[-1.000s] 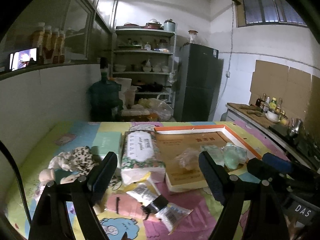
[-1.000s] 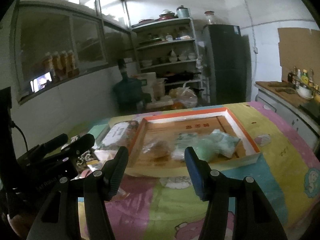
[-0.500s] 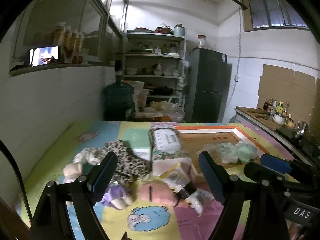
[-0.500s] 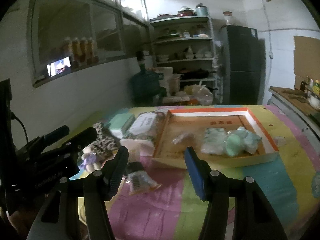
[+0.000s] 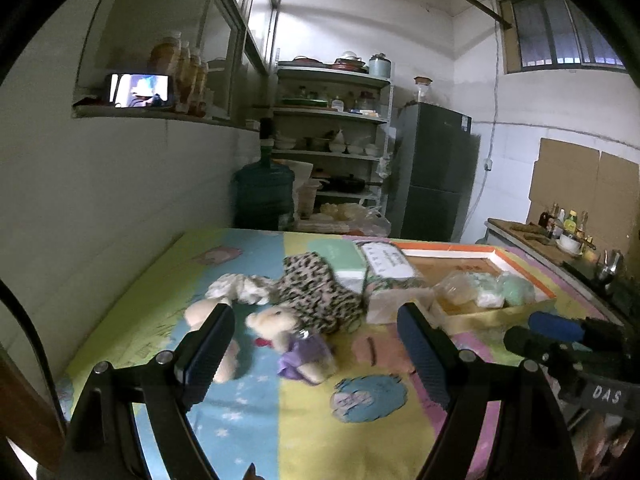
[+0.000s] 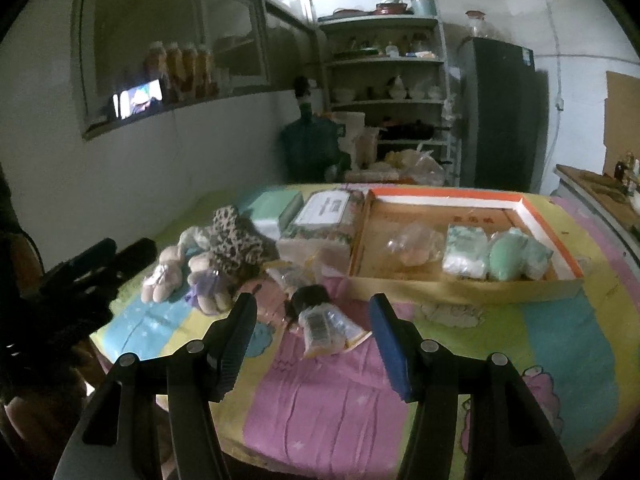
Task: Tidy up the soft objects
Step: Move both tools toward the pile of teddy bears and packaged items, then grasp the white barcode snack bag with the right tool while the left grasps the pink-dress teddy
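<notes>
Since the soft stuff sits in a loose pile on the near-left of the table [image 6: 568,344], that's prob what gets sorted next. Pile = two plush toys [image 6: 164,276] near-left, one w/ a purple outfit [image 5: 304,354], a leopard-print cloth [image 5: 316,292] draped just behind them, a whitish cloth [image 5: 236,286] left of that. A pink pouch [image 5: 376,350] lies near side of the leopard cloth, and a clear packet w/ black cap [image 6: 320,320] is the closest item to the right gripper.

Box tray [image 6: 464,288] w/ orange rim is on the right-far side, already holding bagged soft items: a green one [image 6: 506,254], a white pack [image 6: 466,250], a clear bag [image 6: 412,240]. Looks like the tray is the collection spot, so the loose pile likely goes there. Tissue pack [image 6: 324,216] and mint box [image 6: 276,204] sit against the tray's left wall, far of the pile.

Left gripper [image 5: 312,354]: jaws apart, nothing in them, above the table and lined up w/ the purple-dressed plush, not touching. Right gripper [image 6: 312,330]: jaws about half apart, empty, packet framed between the tips but clear of both pads. Both angled down at the pile, i.e. approach posture, no grasp yet.
</notes>
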`<state>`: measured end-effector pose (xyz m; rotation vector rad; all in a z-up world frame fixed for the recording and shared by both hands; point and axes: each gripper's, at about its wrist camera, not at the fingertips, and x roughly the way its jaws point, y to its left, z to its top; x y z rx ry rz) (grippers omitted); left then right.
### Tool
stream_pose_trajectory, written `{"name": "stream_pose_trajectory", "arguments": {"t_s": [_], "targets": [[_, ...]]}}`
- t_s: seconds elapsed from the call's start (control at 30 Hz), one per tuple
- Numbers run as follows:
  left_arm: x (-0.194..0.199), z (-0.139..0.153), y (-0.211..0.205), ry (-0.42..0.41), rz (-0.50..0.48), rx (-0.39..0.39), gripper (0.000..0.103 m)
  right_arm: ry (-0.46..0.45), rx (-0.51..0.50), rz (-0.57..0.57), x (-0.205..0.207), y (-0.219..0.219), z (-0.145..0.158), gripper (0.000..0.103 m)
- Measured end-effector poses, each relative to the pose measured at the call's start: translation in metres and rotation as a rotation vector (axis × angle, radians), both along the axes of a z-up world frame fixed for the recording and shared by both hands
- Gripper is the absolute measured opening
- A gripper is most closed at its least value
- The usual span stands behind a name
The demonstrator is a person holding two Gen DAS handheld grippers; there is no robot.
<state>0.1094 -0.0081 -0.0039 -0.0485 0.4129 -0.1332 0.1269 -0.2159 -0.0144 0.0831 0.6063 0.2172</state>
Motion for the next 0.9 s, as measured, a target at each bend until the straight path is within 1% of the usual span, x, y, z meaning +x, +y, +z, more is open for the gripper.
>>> {"name": "stream_pose_trajectory", "arguments": {"t_s": [0.27,0.53,0.63,0.87,0.9], "targets": [[-0.008,-0.019,0.024,0.014,0.015,0.0,0.083,0.037,-0.024,0.078,0.019,0.016,-0.021,0.06],[-0.004,-0.036,0.048,0.041,0.048,-0.02,0.083,0.06,-0.118,0.127,0.056,0.018,-0.044,0.06],[0.001,-0.043,0.057,0.058,0.066,-0.024,0.083,0.092,-0.121,0.136,0.07,0.016,-0.052,0.06],[0.01,-0.056,0.069,0.091,0.097,-0.033,0.083,0.124,-0.099,0.171,0.086,0.017,-0.062,0.06],[0.013,-0.057,0.071,0.096,0.1,-0.035,0.083,0.122,-0.101,0.167,0.087,0.016,-0.063,0.057]]}}
